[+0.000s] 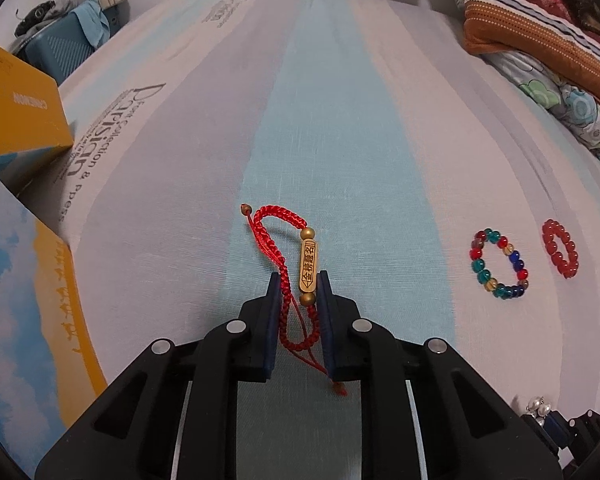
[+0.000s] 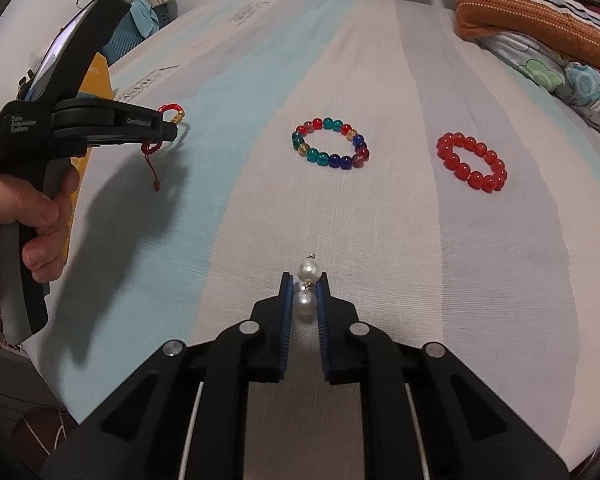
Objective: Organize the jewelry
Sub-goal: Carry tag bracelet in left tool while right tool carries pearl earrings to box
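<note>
My left gripper is shut on a red braided cord bracelet with a gold tube charm, held above the striped bedsheet. In the right wrist view the left gripper shows at the left with the red cord dangling from it. My right gripper is shut on a pearl piece, two white pearls with a small gold link. A multicolour bead bracelet and a red bead bracelet lie flat on the sheet.
A yellow box and a blue-and-yellow box stand at the bed's left edge. Folded quilts and a striped pillow are piled at the far right. The striped sheet stretches ahead.
</note>
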### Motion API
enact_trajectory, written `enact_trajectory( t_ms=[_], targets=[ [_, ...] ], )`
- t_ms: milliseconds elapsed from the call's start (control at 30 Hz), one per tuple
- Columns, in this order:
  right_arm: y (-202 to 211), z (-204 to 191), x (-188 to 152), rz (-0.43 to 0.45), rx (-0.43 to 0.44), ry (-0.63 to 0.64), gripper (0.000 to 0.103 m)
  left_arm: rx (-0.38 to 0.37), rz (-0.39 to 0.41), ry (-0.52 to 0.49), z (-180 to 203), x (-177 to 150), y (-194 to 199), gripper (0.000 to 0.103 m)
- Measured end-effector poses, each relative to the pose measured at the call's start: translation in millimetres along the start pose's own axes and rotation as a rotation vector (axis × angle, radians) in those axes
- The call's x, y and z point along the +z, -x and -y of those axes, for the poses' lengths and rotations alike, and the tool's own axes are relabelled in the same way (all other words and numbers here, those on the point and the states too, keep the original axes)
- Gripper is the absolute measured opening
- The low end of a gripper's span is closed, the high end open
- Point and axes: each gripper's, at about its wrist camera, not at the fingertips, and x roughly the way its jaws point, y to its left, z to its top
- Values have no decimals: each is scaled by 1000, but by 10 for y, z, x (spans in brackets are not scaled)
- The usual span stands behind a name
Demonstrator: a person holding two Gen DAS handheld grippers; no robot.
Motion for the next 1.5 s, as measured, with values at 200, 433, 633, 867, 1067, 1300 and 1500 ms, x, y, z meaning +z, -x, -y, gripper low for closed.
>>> enact_trajectory(
  t_ms=[200, 433, 633, 867, 1067, 1300, 1500],
  targets=[
    [82, -5, 31, 12, -4, -5, 11, -6, 9, -8, -2, -3, 161, 16],
    [162, -4, 63, 19, 0, -25, 11, -13, 33, -14, -24, -26, 411, 16],
    [285, -22, 92, 39, -3, -30, 11, 6, 38, -25, -46, -80, 569, 16],
    [405, -88, 163, 61, -11, -17, 11, 2, 48, -12, -127, -148, 765, 16],
    [521, -194, 246, 86, -9, -11, 11, -8, 64, -13, -213, -189, 968, 16],
    [649, -328, 324, 111, -7, 6, 11, -14, 79, -3, -352, -226, 1176, 16],
    [756, -442, 375, 128, -7, 20, 11, -18, 95, 8, -437, -264, 1363, 16]
  ],
)
